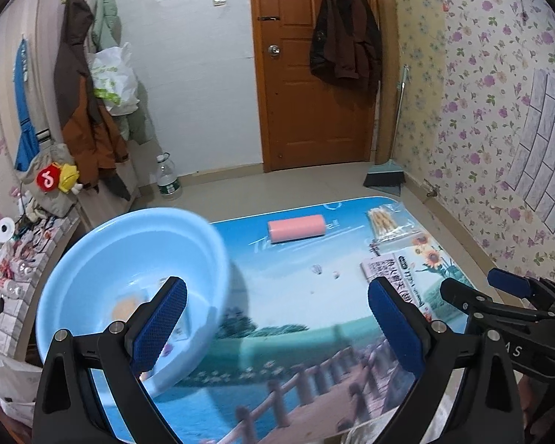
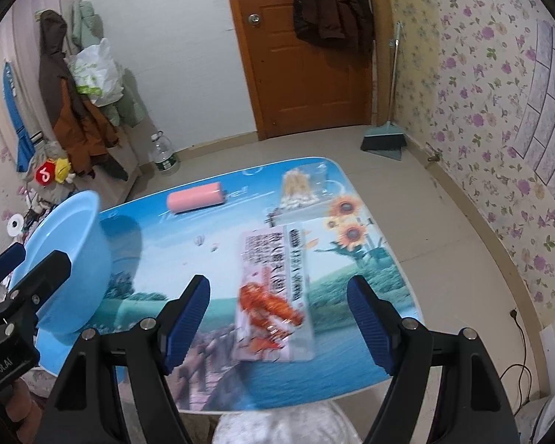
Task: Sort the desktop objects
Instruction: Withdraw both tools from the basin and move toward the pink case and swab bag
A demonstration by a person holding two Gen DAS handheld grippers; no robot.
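Coats, broom, water bottle

The left gripper reaches in from six o'clock, its blue-padded jaws standing wide apart with nothing between them. The left pad overlaps a tilted light-blue basin at eight o'clock; whether it touches the basin is unclear. On the picture-printed desk, a pink roll lies near the far edge at twelve o'clock, a clear packet of sticks at one o'clock, and a printed packet just nearer. The right gripper enters at four o'clock.
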